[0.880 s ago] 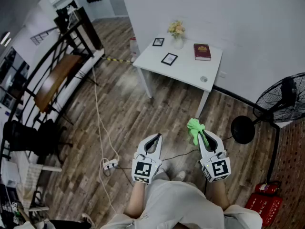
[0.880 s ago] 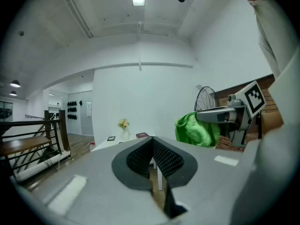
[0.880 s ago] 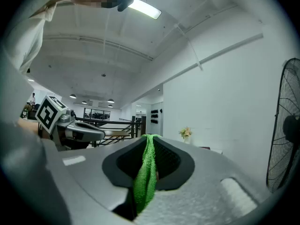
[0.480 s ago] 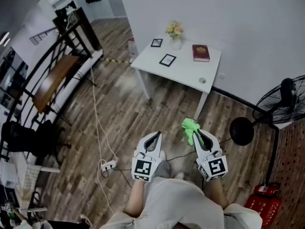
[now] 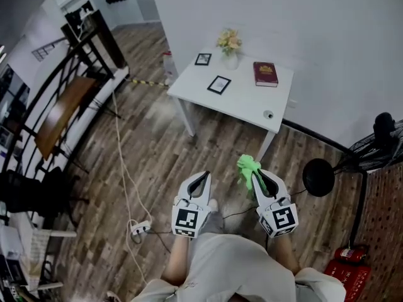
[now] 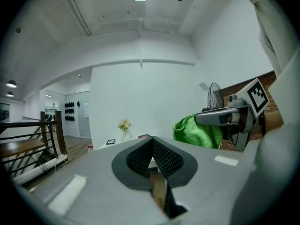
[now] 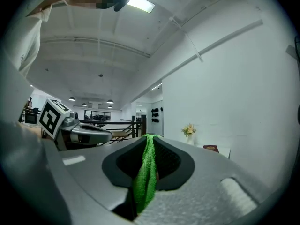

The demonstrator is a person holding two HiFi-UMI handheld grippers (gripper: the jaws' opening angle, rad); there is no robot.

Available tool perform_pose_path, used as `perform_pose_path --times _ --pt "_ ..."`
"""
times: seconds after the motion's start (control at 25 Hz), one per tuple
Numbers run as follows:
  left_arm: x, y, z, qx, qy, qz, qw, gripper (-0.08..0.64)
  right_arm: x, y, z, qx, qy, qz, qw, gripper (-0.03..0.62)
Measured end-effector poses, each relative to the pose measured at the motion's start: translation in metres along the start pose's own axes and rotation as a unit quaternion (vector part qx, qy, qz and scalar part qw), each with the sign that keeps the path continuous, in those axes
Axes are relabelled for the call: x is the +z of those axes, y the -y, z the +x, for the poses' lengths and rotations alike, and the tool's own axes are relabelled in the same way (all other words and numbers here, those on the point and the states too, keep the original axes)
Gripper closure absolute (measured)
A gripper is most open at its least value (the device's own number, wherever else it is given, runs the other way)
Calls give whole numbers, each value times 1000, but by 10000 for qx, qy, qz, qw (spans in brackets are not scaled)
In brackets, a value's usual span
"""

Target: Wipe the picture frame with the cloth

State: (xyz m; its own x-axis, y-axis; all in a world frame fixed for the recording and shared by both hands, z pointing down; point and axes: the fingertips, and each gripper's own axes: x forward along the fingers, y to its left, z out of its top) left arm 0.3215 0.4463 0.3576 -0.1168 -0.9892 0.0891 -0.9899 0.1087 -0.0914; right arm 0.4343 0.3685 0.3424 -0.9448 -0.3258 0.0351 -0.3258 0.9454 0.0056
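Note:
A white table (image 5: pixel 252 102) stands ahead by the wall. Two black picture frames lie on it: one flat near the middle (image 5: pixel 219 84), a smaller one (image 5: pixel 203 59) at the far left corner. My right gripper (image 5: pixel 257 173) is shut on a green cloth (image 5: pixel 246 168), which bunches out past its tips; the cloth (image 7: pixel 146 177) runs between the jaws in the right gripper view. My left gripper (image 5: pixel 199 180) is shut and holds nothing, jaws together (image 6: pixel 151 154). Both grippers hang over the wooden floor, well short of the table.
On the table also stand a vase of flowers (image 5: pixel 230 46), a dark red book (image 5: pixel 266 73) and a small round object (image 5: pixel 269 114). A standing fan (image 5: pixel 378 143) is at the right. A cable and power strip (image 5: pixel 141 227) lie on the floor at left, near railings (image 5: pixel 56 99).
The table has come a little closer and lower in the head view as the person walks toward it. Both grippers keep their pose, the right one still holding the cloth.

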Motion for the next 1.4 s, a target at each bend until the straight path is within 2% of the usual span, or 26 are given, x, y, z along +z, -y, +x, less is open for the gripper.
perform_pose_path --times 0.36,0.8,1.4 --pt "-10 -79 72 -84 -159 -40 9998 540 -2 30 101 -112 -155 -13 9998 549" --pt "-17 -166 121 -207 -156 -218 9994 540 -5 37 198 -285 -378 -148 9988 549" --pt "-18 -217 159 -116 88 -377 9992 540 -6 50 256 -358 -504 -408 9973 548"
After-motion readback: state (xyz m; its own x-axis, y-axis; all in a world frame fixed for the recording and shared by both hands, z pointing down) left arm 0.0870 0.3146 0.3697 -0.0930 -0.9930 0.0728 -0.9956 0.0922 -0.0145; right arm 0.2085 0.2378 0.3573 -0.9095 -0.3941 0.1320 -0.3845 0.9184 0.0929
